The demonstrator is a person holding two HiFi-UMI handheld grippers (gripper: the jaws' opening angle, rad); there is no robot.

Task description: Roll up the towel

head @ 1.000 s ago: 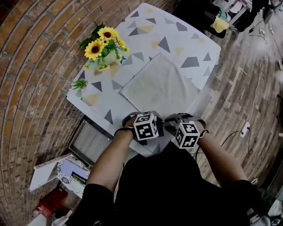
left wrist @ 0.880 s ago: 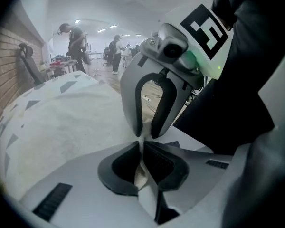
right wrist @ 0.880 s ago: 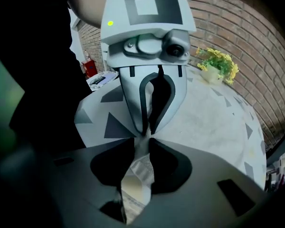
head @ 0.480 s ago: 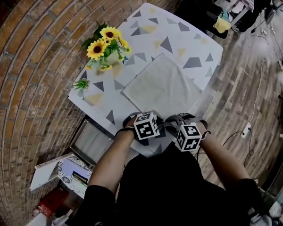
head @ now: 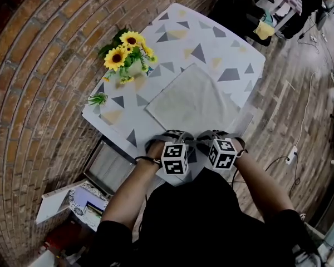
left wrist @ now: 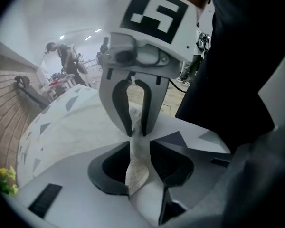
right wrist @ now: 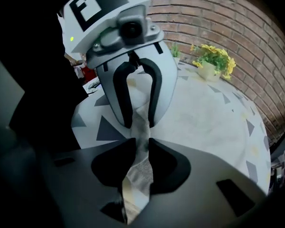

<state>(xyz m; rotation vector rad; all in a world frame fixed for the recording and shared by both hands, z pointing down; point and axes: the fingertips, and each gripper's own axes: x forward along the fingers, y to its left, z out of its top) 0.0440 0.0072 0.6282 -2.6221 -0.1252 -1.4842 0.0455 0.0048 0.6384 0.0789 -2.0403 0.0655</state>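
**Head view.**
- Worktop (head: 225, 40): pale cover with grey and yellow triangles, set against a brick wall (head: 39, 65).
- Towel (head: 192, 102): pale square lying flat on the middle of the worktop, placed as it was a second ago. Its near edge runs under the two claws.
- Sunflowers (head: 125, 52): in a pot at the worktop's left rim, well apart from the towel. No change.
- Left claw (head: 177, 137): at the towel's near edge. Its marker cube (head: 174, 158) has rolled since the earlier frames and sits lower in the picture, showing more of the claw body ahead of it.
- Right claw (head: 210, 136): just beside the left one, on the same edge. Its marker cube (head: 222, 153) is almost where it was.

**Left gripper view.**
- Left claw (left wrist: 137, 129): its jaws have just been opening. A raised fold of towel (left wrist: 137, 172) stands between them, fills the gap and touches both pads, so it reads as grasped.
- The rest of the towel lies flat on the worktop beyond.

**Right gripper view.**
- Right claw (right wrist: 140, 122): its jaws have just been closing. They are clenched on a narrow upright fold of towel (right wrist: 138, 175).
- The flat towel, the sunflowers (right wrist: 213, 58) and the brick wall lie beyond.
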